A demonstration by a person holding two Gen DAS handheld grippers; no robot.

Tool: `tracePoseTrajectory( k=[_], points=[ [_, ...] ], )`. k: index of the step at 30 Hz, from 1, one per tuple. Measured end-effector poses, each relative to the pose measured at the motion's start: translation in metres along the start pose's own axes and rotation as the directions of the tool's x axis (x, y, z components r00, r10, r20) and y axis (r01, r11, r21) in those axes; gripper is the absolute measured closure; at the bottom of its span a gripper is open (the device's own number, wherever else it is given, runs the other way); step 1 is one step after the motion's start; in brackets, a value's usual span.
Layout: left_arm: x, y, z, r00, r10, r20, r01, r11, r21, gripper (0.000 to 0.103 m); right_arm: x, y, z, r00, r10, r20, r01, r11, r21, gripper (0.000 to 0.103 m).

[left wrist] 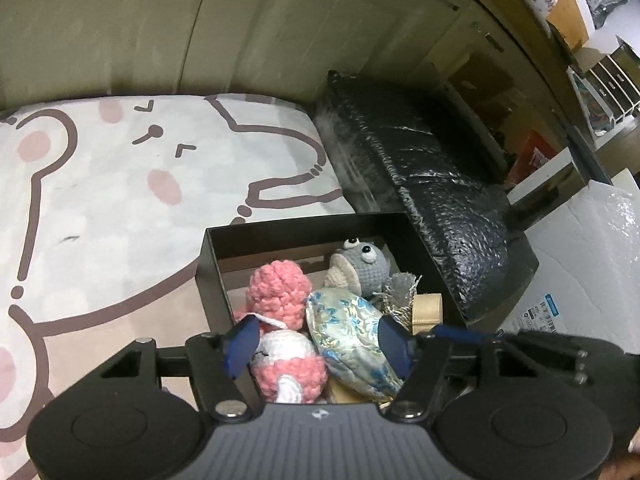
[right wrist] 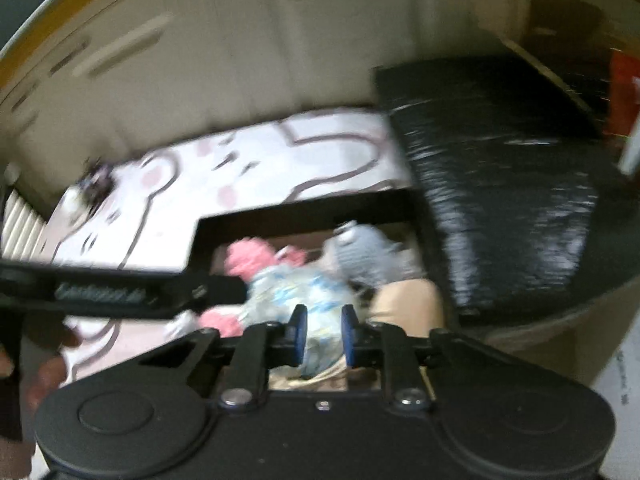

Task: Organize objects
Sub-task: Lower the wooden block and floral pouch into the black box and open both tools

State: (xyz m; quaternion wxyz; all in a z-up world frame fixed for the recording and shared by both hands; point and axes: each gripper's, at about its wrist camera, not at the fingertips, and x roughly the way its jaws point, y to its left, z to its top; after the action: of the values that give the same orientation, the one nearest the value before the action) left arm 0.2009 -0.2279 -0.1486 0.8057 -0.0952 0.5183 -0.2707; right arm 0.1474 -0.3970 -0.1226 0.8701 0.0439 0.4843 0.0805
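A black open box (left wrist: 212, 264) sits on a cartoon-print mat and holds a pink crochet toy (left wrist: 278, 292), a pink-and-white crochet toy (left wrist: 288, 364), a grey crochet fish (left wrist: 362, 264), a blue-and-white floral pouch (left wrist: 352, 336) and a tan wooden piece (left wrist: 426, 308). My left gripper (left wrist: 320, 344) is open just above the box, its fingers astride the toys and pouch. In the blurred right wrist view the same box (right wrist: 200, 236) and pouch (right wrist: 296, 284) show. My right gripper (right wrist: 322, 334) hovers over the pouch with its pads narrowly apart and nothing between them.
A black foil-wrapped bundle (left wrist: 420, 184) lies against the box's right side. A white foam block (left wrist: 580, 264) stands farther right. Beige cabinet doors (left wrist: 280, 28) close off the back. The printed mat (left wrist: 120, 184) spreads to the left. The left gripper's arm (right wrist: 100, 290) crosses the right view.
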Motion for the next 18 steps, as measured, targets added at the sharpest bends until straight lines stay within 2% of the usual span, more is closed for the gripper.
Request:
tracePoseTrajectory(
  k=[5, 18],
  points=[
    [0.002, -0.001, 0.0, 1.0, 0.002, -0.008, -0.002, 1.0, 0.011, 0.039, 0.027, 0.019, -0.01, 0.993, -0.033, -0.116, 0.018, 0.991, -0.132, 0.086],
    [-0.007, -0.011, -0.001, 1.0, 0.024, 0.006, -0.024, 0.997, 0.076, 0.039, 0.032, 0.008, -0.01, 0.988, -0.121, -0.101, 0.109, 0.987, -0.115, 0.089]
  ],
)
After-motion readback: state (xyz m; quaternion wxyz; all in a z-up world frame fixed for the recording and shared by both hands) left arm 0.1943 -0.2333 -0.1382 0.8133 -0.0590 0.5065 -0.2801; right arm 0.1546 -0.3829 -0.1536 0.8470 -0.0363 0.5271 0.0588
